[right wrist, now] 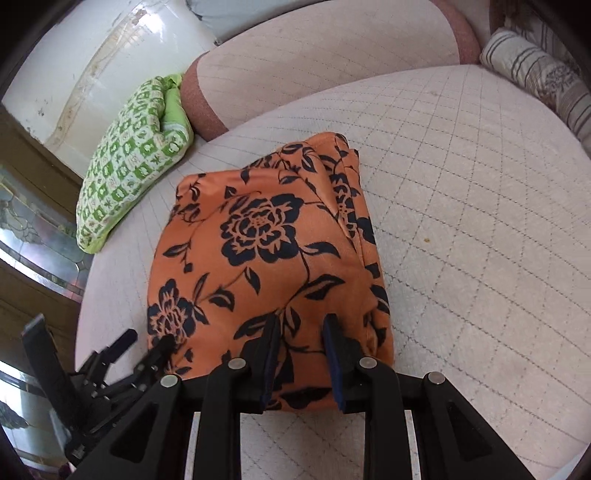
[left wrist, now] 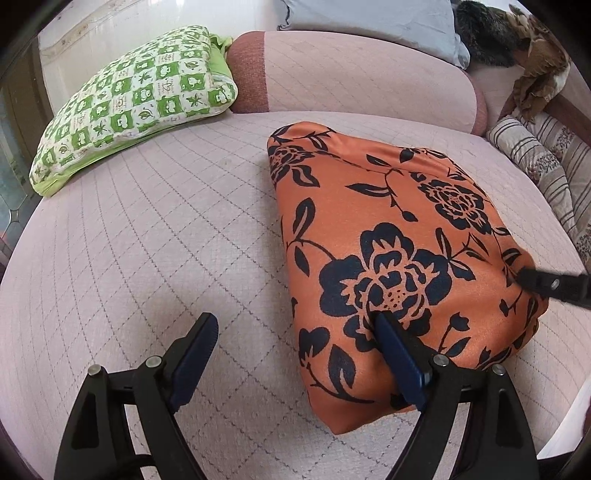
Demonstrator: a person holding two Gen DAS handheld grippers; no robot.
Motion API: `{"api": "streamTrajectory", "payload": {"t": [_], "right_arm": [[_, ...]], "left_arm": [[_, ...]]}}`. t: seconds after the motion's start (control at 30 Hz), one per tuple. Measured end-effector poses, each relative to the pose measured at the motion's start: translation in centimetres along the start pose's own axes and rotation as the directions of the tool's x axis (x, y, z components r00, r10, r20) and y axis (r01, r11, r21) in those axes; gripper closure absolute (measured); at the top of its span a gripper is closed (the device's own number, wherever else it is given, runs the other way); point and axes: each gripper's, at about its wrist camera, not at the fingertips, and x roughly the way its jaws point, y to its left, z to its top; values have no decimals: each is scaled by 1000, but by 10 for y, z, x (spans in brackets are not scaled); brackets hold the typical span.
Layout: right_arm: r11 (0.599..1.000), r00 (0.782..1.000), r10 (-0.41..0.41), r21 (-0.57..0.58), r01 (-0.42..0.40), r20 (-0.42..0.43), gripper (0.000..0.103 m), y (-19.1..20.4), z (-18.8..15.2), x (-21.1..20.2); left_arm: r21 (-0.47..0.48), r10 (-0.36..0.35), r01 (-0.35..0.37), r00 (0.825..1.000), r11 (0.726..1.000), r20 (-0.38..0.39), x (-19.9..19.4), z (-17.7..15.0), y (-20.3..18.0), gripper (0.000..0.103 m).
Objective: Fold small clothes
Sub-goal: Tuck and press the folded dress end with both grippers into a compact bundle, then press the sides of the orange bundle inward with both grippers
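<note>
An orange garment with black flowers (left wrist: 388, 236) lies folded into a thick bundle on the quilted pink sofa seat (left wrist: 147, 240). My left gripper (left wrist: 295, 318) is open wide at the bundle's near left edge. One of its fingers (left wrist: 395, 350) rests on the cloth and the other stands over bare seat. In the right wrist view the garment (right wrist: 266, 243) fills the middle. My right gripper (right wrist: 303, 320) hovers over its near edge, jaws a narrow gap apart with flat cloth showing between them. The left gripper (right wrist: 146, 341) appears at the bundle's near left corner, and the right gripper (left wrist: 546, 286) at its right side.
A green checked pillow (left wrist: 136, 99) lies at the seat's far left against the backrest (left wrist: 351, 74). A striped cushion (left wrist: 543, 162) sits at the right, with a grey pillow (left wrist: 369, 18) and a brown furry item (left wrist: 535, 59) behind. A glass-fronted cabinet (right wrist: 37, 229) stands left of the sofa.
</note>
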Motion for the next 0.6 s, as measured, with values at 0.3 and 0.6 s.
{"api": "streamTrajectory", "payload": {"t": [0.3, 0.6], "right_arm": [[1000, 1000, -2, 25, 1, 11, 75, -7, -12, 7], [998, 998, 14, 54, -17, 56, 72, -8, -5, 2]], "left_arm": [[-16, 13, -13, 1000, 1000, 6, -3, -3, 1, 16], [-22, 4, -4, 1000, 1000, -3, -7, -4, 0, 15]]}}
